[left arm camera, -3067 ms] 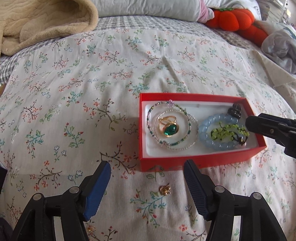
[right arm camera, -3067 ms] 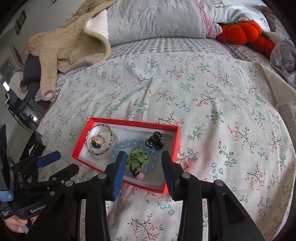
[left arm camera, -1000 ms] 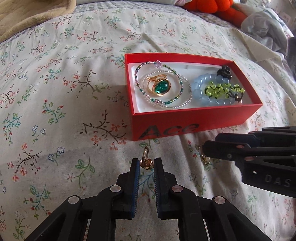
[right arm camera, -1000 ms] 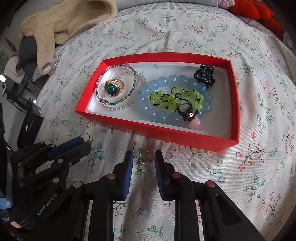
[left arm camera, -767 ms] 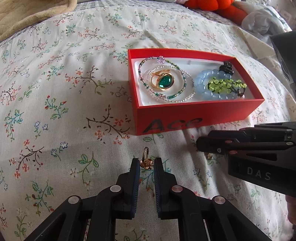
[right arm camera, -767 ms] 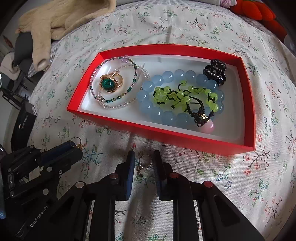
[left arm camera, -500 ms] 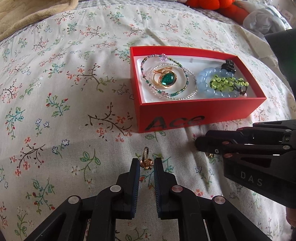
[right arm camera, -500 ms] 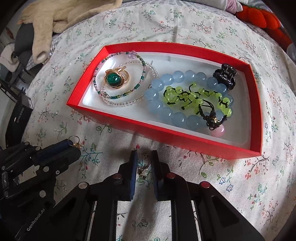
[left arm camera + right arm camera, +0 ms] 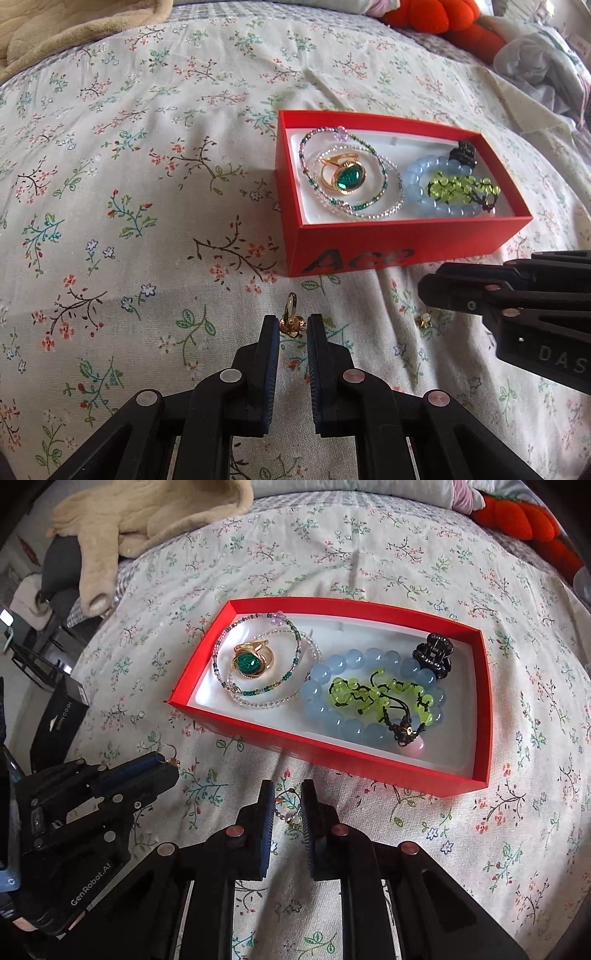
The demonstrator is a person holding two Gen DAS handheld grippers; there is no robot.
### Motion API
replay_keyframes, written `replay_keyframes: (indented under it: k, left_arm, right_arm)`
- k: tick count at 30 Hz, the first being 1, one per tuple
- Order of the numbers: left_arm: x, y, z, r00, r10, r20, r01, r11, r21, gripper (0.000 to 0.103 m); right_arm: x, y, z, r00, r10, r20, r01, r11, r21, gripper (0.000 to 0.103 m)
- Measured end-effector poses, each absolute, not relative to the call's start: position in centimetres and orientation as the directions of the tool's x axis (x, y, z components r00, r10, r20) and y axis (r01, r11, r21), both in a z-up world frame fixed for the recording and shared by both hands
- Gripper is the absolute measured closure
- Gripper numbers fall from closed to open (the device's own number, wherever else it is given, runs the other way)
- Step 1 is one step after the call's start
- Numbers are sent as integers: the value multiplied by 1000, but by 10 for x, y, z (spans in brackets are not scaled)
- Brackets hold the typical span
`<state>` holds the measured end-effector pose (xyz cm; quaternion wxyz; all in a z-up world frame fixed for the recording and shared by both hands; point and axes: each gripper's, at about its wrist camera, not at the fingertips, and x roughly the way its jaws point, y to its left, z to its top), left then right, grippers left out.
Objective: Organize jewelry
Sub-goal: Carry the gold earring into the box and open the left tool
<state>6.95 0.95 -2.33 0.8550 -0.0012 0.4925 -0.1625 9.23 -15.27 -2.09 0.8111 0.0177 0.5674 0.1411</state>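
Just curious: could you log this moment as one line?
left claw: shut on gold earring | right claw: shut on second earring | red box: awaiting both

The red box (image 9: pixel 325 755) looks like matt card. The ring (image 9: pixel 252 662) is shiny gold metal; the blue beads (image 9: pixel 321 674) look glossy. The bedsheet (image 9: pixel 147 206) is soft printed cloth.

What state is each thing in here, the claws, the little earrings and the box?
Left claw: shut on a gold earring.
Right claw: just closed on a beaded earring.
Red box: open, lidless, holding jewelry.
Green ring: lying inside the box.
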Motion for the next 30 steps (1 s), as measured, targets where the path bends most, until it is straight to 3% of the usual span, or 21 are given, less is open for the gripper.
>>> replay_keyframes:
  k: [14,30]
  left_arm:
    - [74,6,3,530,-303,-792,251,948,-195,93]
    - [98,-44,5,558,-328,-762,289,938,-192,93]
  right_arm:
    - [91,-186,28,410,317,-855,-158,948,275,88]
    - [105,-227,37,461,290,-839,-73,954,290,88]
